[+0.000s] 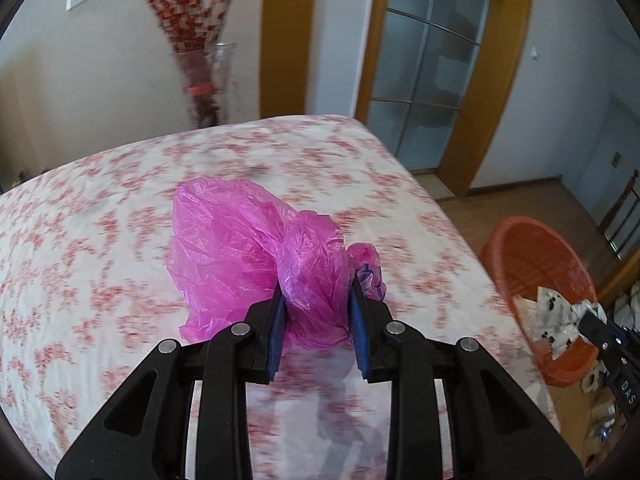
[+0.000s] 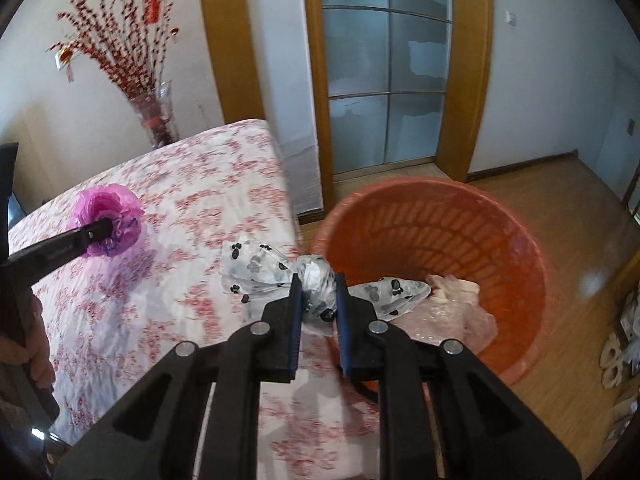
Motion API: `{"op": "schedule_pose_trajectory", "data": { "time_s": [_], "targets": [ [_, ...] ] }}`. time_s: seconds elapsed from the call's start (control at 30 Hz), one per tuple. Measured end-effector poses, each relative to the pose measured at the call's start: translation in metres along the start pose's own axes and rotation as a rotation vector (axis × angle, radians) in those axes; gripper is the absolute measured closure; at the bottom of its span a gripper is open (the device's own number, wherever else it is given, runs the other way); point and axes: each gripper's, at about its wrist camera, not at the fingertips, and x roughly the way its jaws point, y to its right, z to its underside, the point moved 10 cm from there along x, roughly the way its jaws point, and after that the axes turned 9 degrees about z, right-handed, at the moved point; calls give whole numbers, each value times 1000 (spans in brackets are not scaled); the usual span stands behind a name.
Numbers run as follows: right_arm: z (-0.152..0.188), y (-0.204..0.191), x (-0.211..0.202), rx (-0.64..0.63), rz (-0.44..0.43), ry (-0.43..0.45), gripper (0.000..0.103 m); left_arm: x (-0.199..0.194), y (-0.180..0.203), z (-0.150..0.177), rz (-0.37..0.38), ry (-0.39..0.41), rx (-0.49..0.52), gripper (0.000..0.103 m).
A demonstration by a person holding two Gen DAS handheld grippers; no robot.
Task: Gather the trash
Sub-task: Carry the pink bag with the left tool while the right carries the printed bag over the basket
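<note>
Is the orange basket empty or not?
Not empty. The basket holds pale crumpled plastic at its bottom; the right gripper holds a paw-print bag at its rim.

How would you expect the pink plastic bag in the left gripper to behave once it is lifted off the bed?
The pink plastic bag looks thin and crinkled, so it is probably floppy and very light. The left gripper pinches a bunched neck, so the loose bulk may sag or swing. The glossy film could slip.
</note>
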Motion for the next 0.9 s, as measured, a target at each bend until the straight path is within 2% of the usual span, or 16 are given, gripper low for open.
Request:
{"op": "schedule_pose_trajectory", "data": {
  "time_s": [0.43, 0.9],
  "targets": [
    [-2, 72, 9, 105, 53, 2, 87, 27, 98, 10, 107, -51, 101, 75],
    [3, 137, 26, 209, 115, 2, 87, 48, 184, 20, 230, -99, 173, 74]
  ]
}}
